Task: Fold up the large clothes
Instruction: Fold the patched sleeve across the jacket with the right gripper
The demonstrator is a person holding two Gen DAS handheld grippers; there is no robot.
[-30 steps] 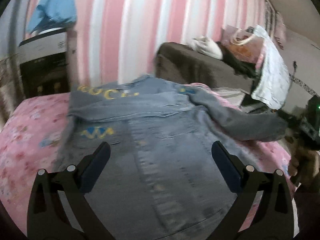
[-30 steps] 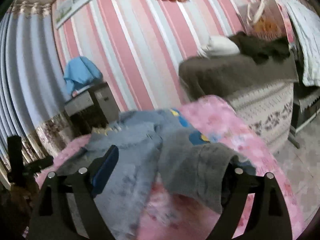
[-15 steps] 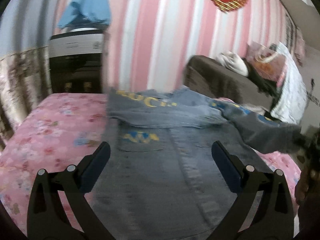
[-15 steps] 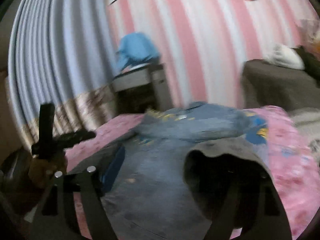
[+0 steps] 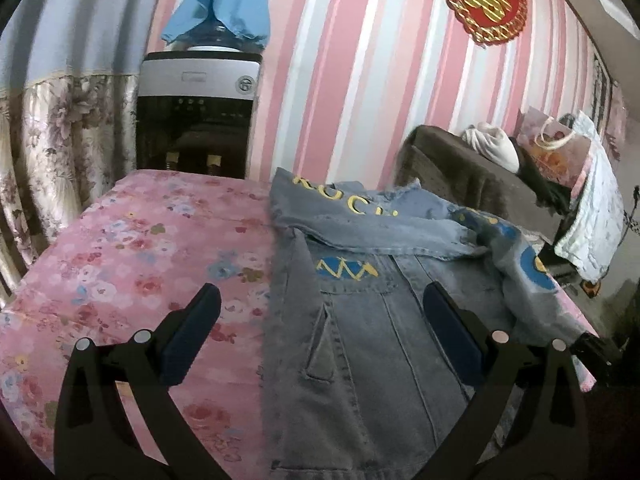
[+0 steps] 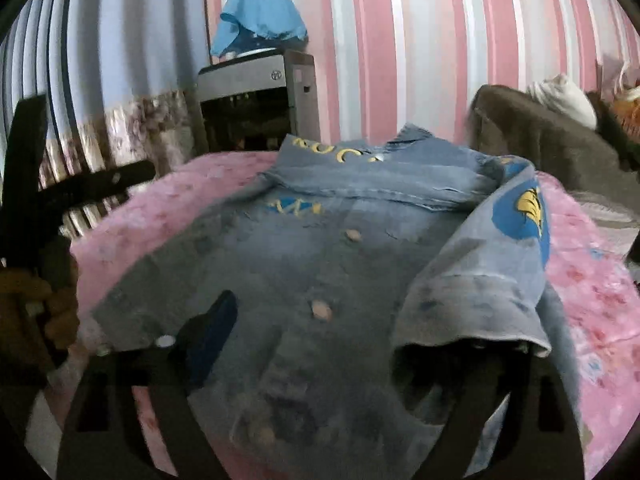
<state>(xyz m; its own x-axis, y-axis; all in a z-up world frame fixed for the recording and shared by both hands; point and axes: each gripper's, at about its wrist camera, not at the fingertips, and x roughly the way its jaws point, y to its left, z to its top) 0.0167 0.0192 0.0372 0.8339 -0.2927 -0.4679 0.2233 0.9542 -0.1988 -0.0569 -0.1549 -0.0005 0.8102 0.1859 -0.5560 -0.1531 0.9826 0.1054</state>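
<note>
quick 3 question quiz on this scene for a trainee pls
1. True or false: the denim jacket lies on a pink floral bedspread.
2. What is draped over the top of the water dispenser? A) a blue cloth B) a white towel C) a red hat
3. Fill in: the left tool, gripping nothing, has its jaws ____.

Key: 1 true; 2 A; 3 open

Both cameras ride low over the bed [image 5: 132,248], angled down toward the striped wall [image 5: 340,80]. The left one sits close above the denim jacket [image 5: 360,340]; the right looks from further right. Both take in jacket and water dispenser [image 6: 256,92].
</note>
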